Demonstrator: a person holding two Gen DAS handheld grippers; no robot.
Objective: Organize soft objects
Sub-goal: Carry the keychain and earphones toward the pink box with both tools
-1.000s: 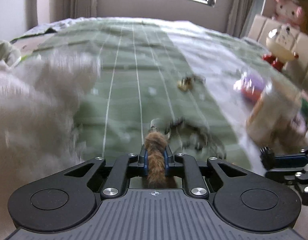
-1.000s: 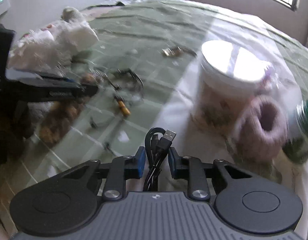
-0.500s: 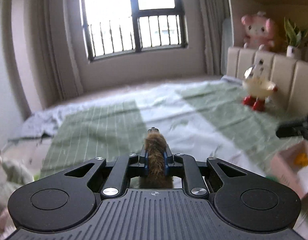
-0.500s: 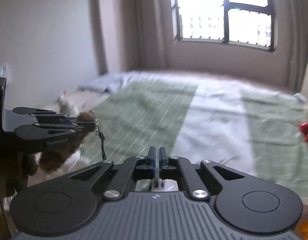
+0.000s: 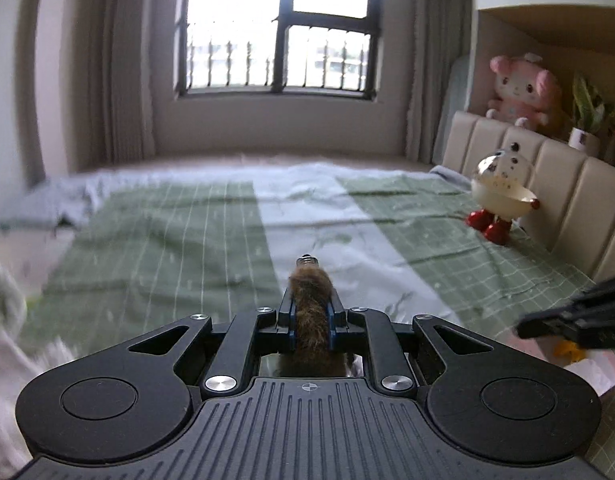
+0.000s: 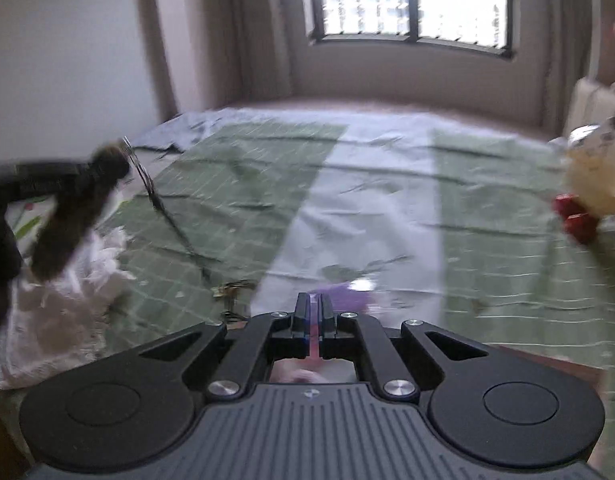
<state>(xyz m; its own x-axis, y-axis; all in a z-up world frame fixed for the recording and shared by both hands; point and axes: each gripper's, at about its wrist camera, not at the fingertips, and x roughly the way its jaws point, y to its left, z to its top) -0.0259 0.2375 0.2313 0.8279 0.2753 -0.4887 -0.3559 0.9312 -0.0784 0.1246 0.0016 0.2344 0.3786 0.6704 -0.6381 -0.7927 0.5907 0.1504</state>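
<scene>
Left tool (image 5: 310,316) clamps brown fur tail (image 5: 310,308); right tool (image 6: 312,314) closed, empty; egg-shaped toy (image 5: 501,196) by headboard (image 5: 567,184).

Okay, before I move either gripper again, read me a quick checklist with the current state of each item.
1. Left gripper jaws clamped on the brown furry keychain: ok.
2. Keychain lifted off the bed; in the right wrist view it hangs in the air: ok.
3. Right gripper jaws shut: ok. Whether anything is pinched between them: cannot tell, only a thin pinkish blur shows there.
4. Grippers apart from each other; the right one shows at the left view's right edge, clear of the keychain: ok.
5. Where the keychain should go: cannot tell, no container is clearly visible.
</scene>
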